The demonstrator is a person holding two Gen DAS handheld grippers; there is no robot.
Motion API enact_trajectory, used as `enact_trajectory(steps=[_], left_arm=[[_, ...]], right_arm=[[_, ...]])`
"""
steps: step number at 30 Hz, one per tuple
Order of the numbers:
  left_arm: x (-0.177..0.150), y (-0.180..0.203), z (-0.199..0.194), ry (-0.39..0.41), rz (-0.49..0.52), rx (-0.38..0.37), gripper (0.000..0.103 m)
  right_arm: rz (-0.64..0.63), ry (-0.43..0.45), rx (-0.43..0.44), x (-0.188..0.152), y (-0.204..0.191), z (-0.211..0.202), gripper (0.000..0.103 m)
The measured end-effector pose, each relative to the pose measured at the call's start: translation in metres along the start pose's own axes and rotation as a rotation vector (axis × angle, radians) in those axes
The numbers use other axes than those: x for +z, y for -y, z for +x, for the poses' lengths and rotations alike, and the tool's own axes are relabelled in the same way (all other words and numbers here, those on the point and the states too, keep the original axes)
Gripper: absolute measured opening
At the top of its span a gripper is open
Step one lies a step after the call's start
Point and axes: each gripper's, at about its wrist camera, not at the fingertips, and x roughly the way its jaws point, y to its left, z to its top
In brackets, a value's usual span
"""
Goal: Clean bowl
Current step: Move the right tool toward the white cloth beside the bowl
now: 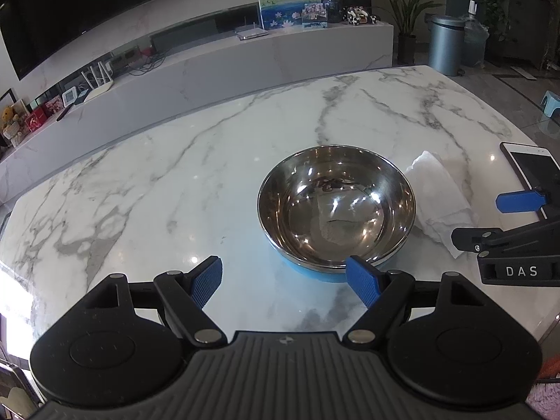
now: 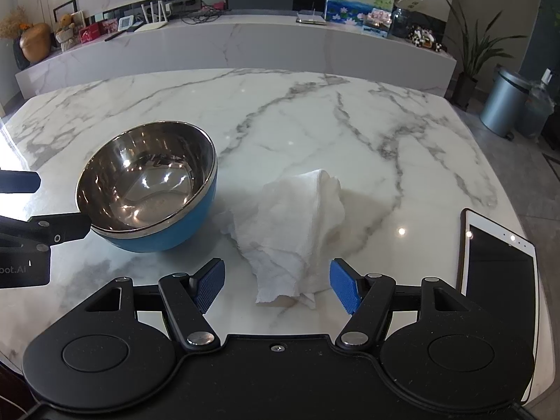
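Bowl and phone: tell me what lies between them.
A crumpled white paper towel lies between the bowl and the phone, clearest in the right wrist view.

Bowl showing mirror-silver inside, blue outside, white crumpled paper towel lying at its three o'clock, table showing white marble with grey veins, gripper pads showing ribbed blue

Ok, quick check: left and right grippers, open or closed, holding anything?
Left gripper: open, empty, just short of the bowl.
Right gripper: open, empty, the paper towel lying ahead between its jaws.
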Motion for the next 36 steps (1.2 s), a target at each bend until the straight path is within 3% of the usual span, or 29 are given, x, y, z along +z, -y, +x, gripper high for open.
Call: enact_trajectory(steps=[16, 36], left_arm=[[-0.0033, 0.0050, 0.0018, -0.039, 0.028, -0.051, 0.077], [-0.0049, 0.0049, 0.0053, -0.059, 0.034, -0.038, 0.077]], right_arm=[[-0.022, -0.007, -0.008, -0.0015, -0.0012, -0.0002, 0.065], [-0.033, -0.009, -0.011, -0.0017, -0.0025, 0.0003, 0.065]])
